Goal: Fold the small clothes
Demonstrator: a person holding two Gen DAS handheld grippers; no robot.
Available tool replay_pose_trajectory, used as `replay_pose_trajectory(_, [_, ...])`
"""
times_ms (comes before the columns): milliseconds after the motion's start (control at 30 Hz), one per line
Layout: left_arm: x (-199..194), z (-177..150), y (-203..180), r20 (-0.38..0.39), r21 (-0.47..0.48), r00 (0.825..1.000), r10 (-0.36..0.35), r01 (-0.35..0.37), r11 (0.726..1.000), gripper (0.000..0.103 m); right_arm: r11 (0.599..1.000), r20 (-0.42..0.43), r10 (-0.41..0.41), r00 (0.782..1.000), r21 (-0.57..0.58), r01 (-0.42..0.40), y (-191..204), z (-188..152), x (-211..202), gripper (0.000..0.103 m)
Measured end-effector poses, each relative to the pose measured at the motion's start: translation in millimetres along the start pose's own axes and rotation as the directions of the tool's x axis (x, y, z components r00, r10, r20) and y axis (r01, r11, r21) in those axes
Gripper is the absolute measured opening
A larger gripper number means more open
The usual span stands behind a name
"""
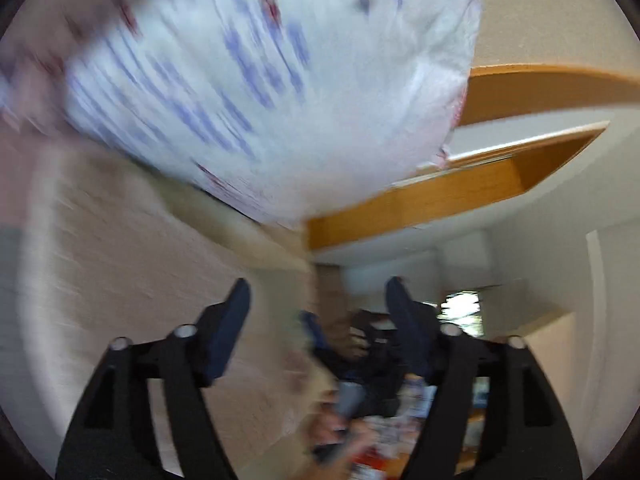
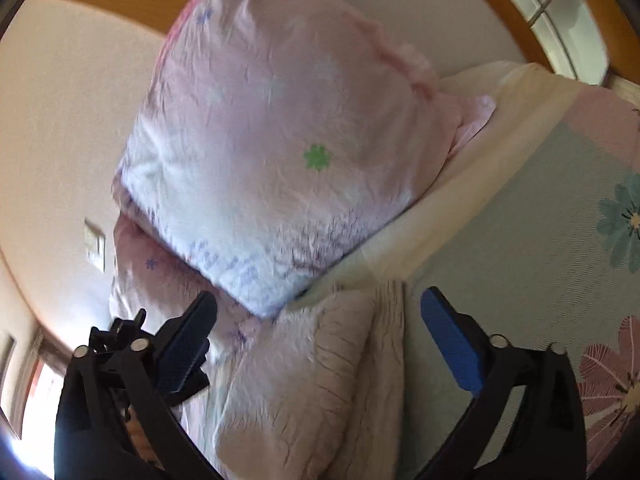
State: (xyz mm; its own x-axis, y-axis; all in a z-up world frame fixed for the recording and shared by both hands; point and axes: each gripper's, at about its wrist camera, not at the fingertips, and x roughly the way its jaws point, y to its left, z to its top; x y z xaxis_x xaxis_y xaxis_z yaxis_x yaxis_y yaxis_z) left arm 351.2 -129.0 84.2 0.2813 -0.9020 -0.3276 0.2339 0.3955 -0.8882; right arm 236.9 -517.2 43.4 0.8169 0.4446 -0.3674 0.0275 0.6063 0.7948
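Both grippers — left, right — gape wide, holding nothing.

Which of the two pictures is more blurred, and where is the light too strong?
Left wrist view: heavy motion blur smears the blue-printed white cloth and the clutter beyond the open left gripper; a bright patch is overexposed. Right wrist view: sharper, the green flower on the pink pillow reads clearly; glare only at the lower left edge; fisheye bends the wooden frame.

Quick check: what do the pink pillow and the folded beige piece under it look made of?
Pink pillow: thin woven fabric, probably cotton, matte, finely creased, small printed flowers. Folded beige piece: thicker soft textile, matte, crinkled or quilted surface; the fibre cannot be told.
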Motion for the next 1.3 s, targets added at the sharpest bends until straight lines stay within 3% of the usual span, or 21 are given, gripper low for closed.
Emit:
replay_pose_trajectory(33, [-14, 1, 4, 0.02, 0.031, 0.995, 0.096, -0.097, 0.995, 0.08, 1.0, -0.07, -0.01, 0.997, -0.004, 0.01, -3, 2, 8, 0.102])
replay_pose_trajectory(100, [-31, -8, 17, 0.021, 0.065, 0.965, 0.262, -0.263, 0.963, 0.08, 0.999, -0.176, -0.032, 0.984, 0.025, 0.037, -11, 2, 23, 0.102])
replay_pose_trajectory(200, [-30, -23, 46, -0.056, 0.046, 0.929, 0.365, -0.363, 0.931, 0.08, 0.996, -0.297, -0.003, 0.955, 0.08, 0.028, -22, -3, 44, 0.102])
replay_pose_trajectory(300, [-23, -41, 69, -0.129, 0.032, 0.913, 0.388, -0.387, 0.921, 0.08, 0.997, -0.377, 0.014, 0.926, 0.077, 0.016, -20, -16, 64, 0.102])
replay_pose_trajectory(367, [-14, -46, 62, -0.086, 0.079, 0.918, 0.387, -0.381, 0.921, 0.083, 0.999, -0.393, -0.031, 0.919, 0.017, 0.041, -11, -23, 71, 0.098])
replay_pose_trajectory(433, [1, -47, 59, -0.088, 0.105, 0.924, 0.372, -0.363, 0.926, 0.073, 1.0, -0.432, -0.019, 0.902, 0.009, 0.025, -5, -34, 82, 0.055])
replay_pose_trajectory(500, [11, -48, 60, -0.058, 0.111, 0.924, 0.377, -0.37, 0.923, 0.055, 0.999, -0.41, -0.036, 0.911, -0.008, 0.036, 1, -43, 86, 0.051])
replay_pose_trajectory(533, [7, -49, 60, -0.053, 0.125, 0.93, 0.364, -0.356, 0.926, 0.042, 0.999, -0.395, -0.046, 0.917, -0.032, 0.036, 6, -45, 84, 0.049])
replay_pose_trajectory(567, [7, -43, 61, -0.061, 0.133, 0.938, 0.342, -0.332, 0.934, 0.036, 0.999, -0.377, -0.035, 0.925, -0.05, 0.017, 15, -49, 80, 0.045])
replay_pose_trajectory(633, [-22, -42, 59, -0.086, 0.162, 0.951, 0.296, -0.28, 0.946, 0.034, 0.995, -0.382, 0.037, 0.923, -0.069, -0.068, 37, -56, 74, 0.042])
replay_pose_trajectory(733, [-77, -50, 45, -0.011, 0.284, 0.934, 0.356, -0.339, 0.897, 0.035, 0.982, -0.436, 0.075, 0.897, -0.126, -0.143, 69, -75, 86, 0.039])
replay_pose_trajectory(800, [-106, -50, 47, 0.05, 0.33, 0.896, 0.442, -0.432, 0.839, 0.039, 0.964, -0.489, 0.051, 0.871, -0.202, -0.17, 95, -101, 112, 0.042])
replay_pose_trajectory(867, [-122, -49, 56, 0.121, 0.331, 0.807, 0.578, -0.582, 0.743, 0.047, 0.949, -0.513, -0.069, 0.856, -0.297, -0.101, 106, -121, 136, 0.053])
replay_pose_trajectory(900, [-129, -50, 58, 0.149, 0.324, 0.774, 0.615, -0.626, 0.709, 0.047, 0.945, -0.491, -0.128, 0.862, -0.325, -0.045, 107, -127, 139, 0.057])
replay_pose_trajectory(933, [-139, -54, 54, 0.197, 0.325, 0.758, 0.622, -0.649, 0.688, 0.047, 0.951, -0.463, -0.112, 0.879, -0.306, -0.04, 106, -125, 132, 0.06])
replay_pose_trajectory(1033, [-150, -75, 28, 0.285, 0.381, 0.773, 0.567, -0.634, 0.673, 0.062, 0.971, -0.362, 0.002, 0.932, -0.222, -0.088, 101, -116, 91, 0.062])
replay_pose_trajectory(1067, [-148, -84, 19, 0.293, 0.407, 0.79, 0.538, -0.612, 0.678, 0.065, 0.973, -0.346, 0.03, 0.938, -0.206, -0.107, 101, -115, 80, 0.062])
replay_pose_trajectory(1167, [-137, -106, 3, 0.25, 0.467, 0.842, 0.479, -0.538, 0.702, 0.068, 0.974, -0.423, 0.055, 0.905, -0.178, -0.143, 105, -123, 83, 0.061])
replay_pose_trajectory(1233, [-117, -117, 2, 0.189, 0.499, 0.861, 0.472, -0.498, 0.709, 0.068, 0.973, -0.504, 0.053, 0.862, -0.167, -0.157, 108, -141, 102, 0.016])
replay_pose_trajectory(1267, [-109, -122, 5, 0.165, 0.515, 0.861, 0.482, -0.492, 0.702, 0.068, 0.973, -0.505, 0.034, 0.862, -0.181, -0.144, 109, -146, 104, 0.01])
replay_pose_trajectory(1300, [-106, -125, 6, 0.158, 0.529, 0.855, 0.495, -0.496, 0.689, 0.068, 0.969, -0.466, -0.006, 0.885, -0.223, -0.11, 109, -146, 100, 0.009])
